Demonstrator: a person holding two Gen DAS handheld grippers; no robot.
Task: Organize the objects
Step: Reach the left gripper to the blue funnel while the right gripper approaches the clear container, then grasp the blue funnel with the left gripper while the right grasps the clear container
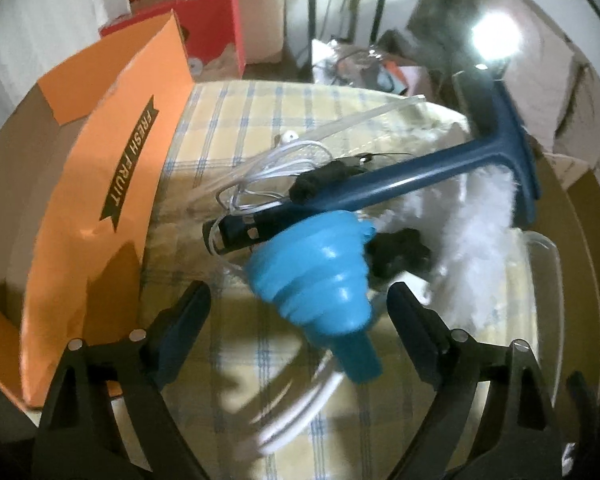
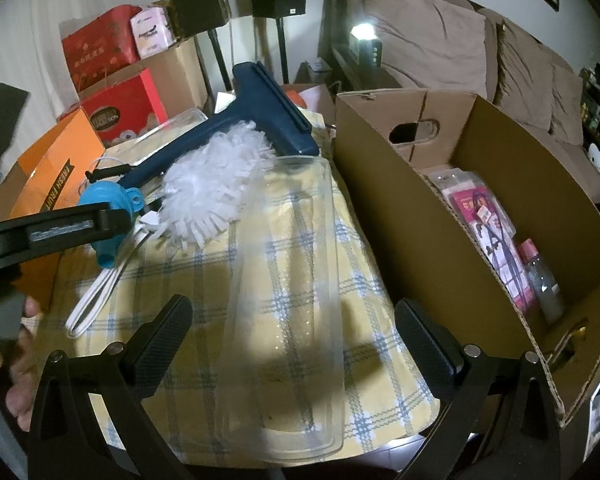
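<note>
I bring the left hand-held gripper [image 1: 298, 300], jaws spread and empty, up to the blue funnel [image 1: 316, 276] on the checked surface [image 1: 236, 360], seemingly to sort it. Beyond the funnel lies the squeegee [image 1: 380, 188]; my right hand-held gripper [image 2: 292, 320] hangs released over a clear lid [image 2: 288, 300], right of the funnel.

Blue funnel [image 1: 320, 276] — tilted, spout toward camera.

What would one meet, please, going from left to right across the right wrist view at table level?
Orange "FRESH FRUIT" cardboard box → light blue collapsible funnel → white fluffy duster head → clear plastic rectangular container → open brown cardboard box holding pink packages → clear bottle.
</note>
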